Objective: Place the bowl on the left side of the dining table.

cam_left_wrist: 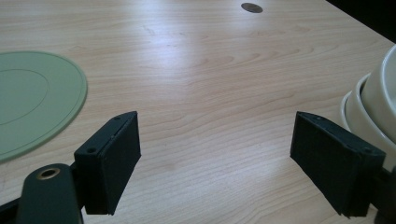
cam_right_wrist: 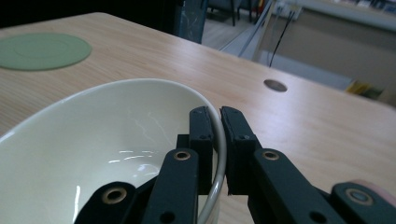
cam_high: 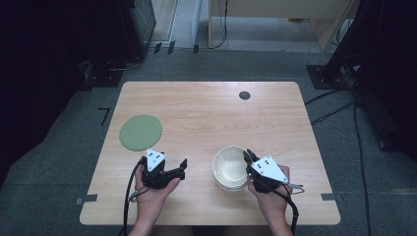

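Right gripper: clamped on the near-right rim of the cream bowl, one jaw inside, one outside.
Left gripper: jaws apart, nothing between them, left of the bowl.
Tabletop: pale wood; grey carpet and cables around.
Bowl: nested in a second bowl; nothing in it.
Green plate: far left, bare.

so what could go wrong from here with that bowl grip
The right gripper pinches only the thin rim of the top bowl, so on lifting it may tilt or slip out. That bowl sits nested in a second bowl, which might stick and come up too, then drop. The left gripper is open beside the stack, steadying nothing.
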Demonstrator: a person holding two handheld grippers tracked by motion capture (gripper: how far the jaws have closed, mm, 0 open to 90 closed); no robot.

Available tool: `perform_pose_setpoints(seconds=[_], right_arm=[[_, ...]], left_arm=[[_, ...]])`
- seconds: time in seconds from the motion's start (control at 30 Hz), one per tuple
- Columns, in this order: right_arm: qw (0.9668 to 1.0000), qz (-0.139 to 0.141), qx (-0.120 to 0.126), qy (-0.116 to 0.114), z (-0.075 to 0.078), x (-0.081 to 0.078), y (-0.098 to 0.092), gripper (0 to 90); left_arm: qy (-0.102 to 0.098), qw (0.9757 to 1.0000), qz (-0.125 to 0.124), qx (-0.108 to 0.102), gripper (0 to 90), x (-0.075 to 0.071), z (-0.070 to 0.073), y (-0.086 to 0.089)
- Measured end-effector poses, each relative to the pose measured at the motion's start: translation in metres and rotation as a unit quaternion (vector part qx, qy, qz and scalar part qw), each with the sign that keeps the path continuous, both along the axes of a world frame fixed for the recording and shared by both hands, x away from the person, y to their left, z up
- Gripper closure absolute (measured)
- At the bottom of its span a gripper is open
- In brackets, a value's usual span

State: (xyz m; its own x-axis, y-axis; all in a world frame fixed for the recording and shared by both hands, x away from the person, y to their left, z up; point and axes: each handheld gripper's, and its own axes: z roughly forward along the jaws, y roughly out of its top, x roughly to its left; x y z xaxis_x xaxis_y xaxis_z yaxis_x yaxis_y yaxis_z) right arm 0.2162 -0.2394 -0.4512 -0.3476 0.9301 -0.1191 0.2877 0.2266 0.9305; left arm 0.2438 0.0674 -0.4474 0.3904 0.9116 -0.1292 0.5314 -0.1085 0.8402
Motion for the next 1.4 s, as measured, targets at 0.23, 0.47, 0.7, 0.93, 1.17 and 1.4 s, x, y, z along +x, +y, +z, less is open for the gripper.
perform_pose_setpoints(seconds=[0.23, 0.47, 0.7, 0.93, 1.17, 1.4], right_arm=[[0.9925, -0.04, 0.03, 0.111, 0.012, 0.005, 0.002, 80.0], [0.9864, -0.063, 0.021, 0.151, 0.014, 0.008, 0.008, 83.9], [0.9897, -0.052, 0.024, 0.131, 0.01, 0.008, 0.005, 84.7], [0.9965, -0.047, 0.016, 0.067, 0.008, 0.001, 0.005, 84.8], [0.9984, -0.048, 0.01, 0.028, 0.015, -0.003, 0.005, 84.8], [0.9989, -0.047, 0.007, 0.001, 0.021, -0.007, 0.006, 84.7]], left_arm=[[0.001, 1.0, -0.004, 0.0, 16.2, 0.0, 0.0, -0.003], [0.001, 1.0, -0.008, 0.002, 16.2, -0.002, 0.001, -0.006], [0.001, 0.9998, -0.017, -0.008, 16.4, -0.002, 0.003, -0.011], [-0.001, 0.9993, -0.031, -0.018, 16.4, -0.003, 0.007, -0.018], [-0.011, 0.9979, -0.049, -0.04, 16.3, -0.006, 0.017, -0.027], [-0.018, 0.9956, -0.066, -0.064, 16.3, -0.009, 0.031, -0.039]])
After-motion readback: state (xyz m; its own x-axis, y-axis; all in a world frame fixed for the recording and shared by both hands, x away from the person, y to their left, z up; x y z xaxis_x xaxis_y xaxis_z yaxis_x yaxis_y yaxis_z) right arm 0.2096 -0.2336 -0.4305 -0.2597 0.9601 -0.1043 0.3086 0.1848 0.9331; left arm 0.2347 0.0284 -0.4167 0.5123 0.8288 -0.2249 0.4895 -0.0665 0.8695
